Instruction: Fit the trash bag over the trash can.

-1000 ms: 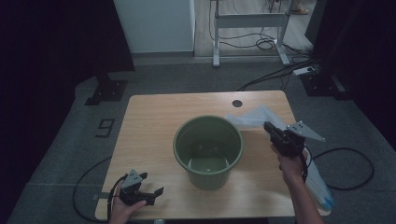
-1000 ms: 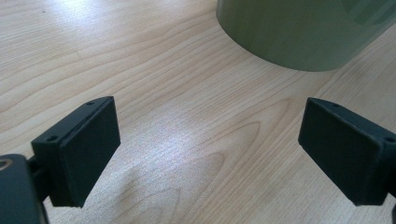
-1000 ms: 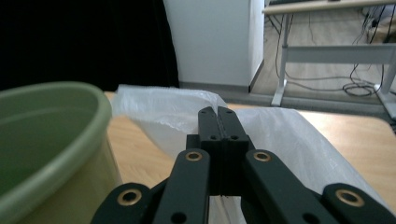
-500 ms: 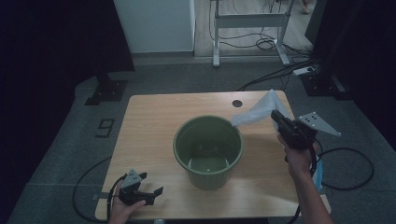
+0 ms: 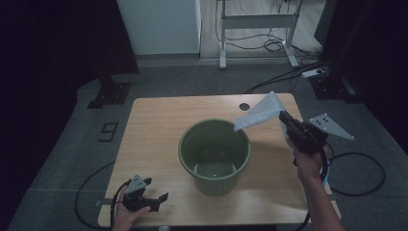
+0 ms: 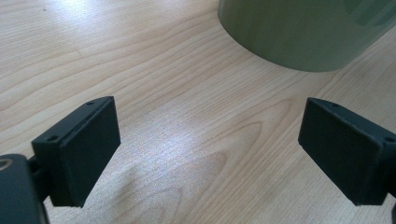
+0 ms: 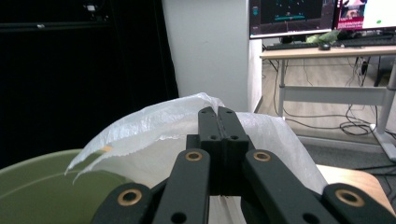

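Observation:
A green bucket (image 5: 214, 155) stands upright in the middle of the wooden table (image 5: 159, 125), and its inside looks bare. My right gripper (image 5: 283, 117) is to the right of the bucket and above table height, shut on a thin white plastic bag (image 5: 259, 111). The bag juts up and left toward the bucket's right rim. In the right gripper view the jaws are pressed together on the bag (image 7: 154, 126), with the bucket's rim (image 7: 42, 168) low at the left. My left gripper (image 5: 156, 192) rests at the table's front left corner, open, with bare wood between its pads (image 6: 84, 144). The bucket's wall (image 6: 303, 32) is ahead of it.
A round cable hole (image 5: 244, 106) lies near the table's far edge. Cables trail on the grey floor (image 5: 67, 159) on both sides. A desk frame (image 5: 260, 24) stands beyond the table. A desk with monitors (image 7: 322, 28) is in the background of the right gripper view.
My right gripper has risen with the bag, which now points up over the bucket's right rim instead of lying lower. The left gripper has stayed where it was.

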`<state>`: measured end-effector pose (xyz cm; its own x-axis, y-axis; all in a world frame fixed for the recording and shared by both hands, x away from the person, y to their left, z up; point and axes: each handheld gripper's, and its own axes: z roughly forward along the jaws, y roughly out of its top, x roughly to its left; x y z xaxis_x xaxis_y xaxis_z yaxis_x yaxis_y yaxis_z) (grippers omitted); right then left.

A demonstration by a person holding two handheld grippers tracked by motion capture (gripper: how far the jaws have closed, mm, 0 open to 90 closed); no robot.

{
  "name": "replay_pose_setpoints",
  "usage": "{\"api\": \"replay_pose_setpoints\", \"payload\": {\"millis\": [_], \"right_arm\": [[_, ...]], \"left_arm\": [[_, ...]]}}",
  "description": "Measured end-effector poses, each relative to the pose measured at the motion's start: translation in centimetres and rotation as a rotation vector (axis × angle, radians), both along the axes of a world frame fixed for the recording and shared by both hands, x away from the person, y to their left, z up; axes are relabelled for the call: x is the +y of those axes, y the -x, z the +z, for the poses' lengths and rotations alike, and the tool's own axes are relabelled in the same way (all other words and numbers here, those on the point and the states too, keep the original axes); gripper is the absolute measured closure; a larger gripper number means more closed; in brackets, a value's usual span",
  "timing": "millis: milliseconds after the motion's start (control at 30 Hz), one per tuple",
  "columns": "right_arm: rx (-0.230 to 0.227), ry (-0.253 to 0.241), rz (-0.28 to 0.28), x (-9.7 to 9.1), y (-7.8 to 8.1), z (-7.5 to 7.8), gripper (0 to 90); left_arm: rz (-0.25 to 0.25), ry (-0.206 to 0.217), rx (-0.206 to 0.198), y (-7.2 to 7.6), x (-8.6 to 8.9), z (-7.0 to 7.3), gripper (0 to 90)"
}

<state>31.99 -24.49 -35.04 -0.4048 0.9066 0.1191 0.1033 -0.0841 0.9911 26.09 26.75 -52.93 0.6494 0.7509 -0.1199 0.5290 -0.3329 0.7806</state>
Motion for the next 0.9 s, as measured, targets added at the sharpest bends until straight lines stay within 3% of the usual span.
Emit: {"api": "replay_pose_setpoints", "payload": {"millis": [367, 900], "right_arm": [[-0.097, 0.019, 0.067, 1.8, 2.6, 3.0, 89.1], [-0.191, 0.027, 0.157, 4.1, 5.8, 4.6, 89.1]], "left_arm": [[-0.001, 0.002, 0.001, 0.0, 0.0, 0.0, 5.5], [0.003, 0.003, 0.001, -0.1, 0.0, 0.0, 5.4]]}}
